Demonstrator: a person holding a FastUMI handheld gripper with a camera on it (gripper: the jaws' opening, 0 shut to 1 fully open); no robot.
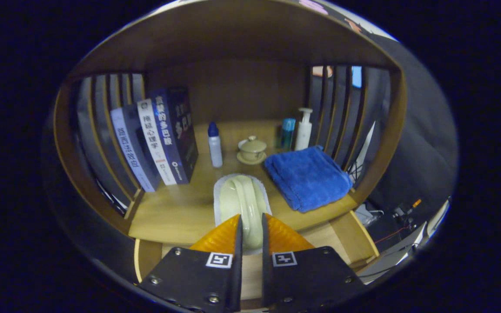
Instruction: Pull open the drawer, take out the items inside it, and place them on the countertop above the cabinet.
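The gripper [252, 226] has its two fingers drawn close together, pressing on either side of a pale green glossy object [245, 204]. It is rounded and elongated, with a raised ridge running along its length, and looks like glazed ceramic; what exactly it is I cannot tell. It sits over a white edge or mat just ahead of the fingers, at the near edge of the wooden countertop [176, 213].

Farther back on the countertop, a row of books [157, 139] leans at the left. Near the middle stand a small white bottle with a blue cap [215, 145] and a lidded cup on a saucer [252, 150]. To the right lie a folded blue towel [307, 176], a teal bottle [287, 132] and a white pump bottle [304, 128].
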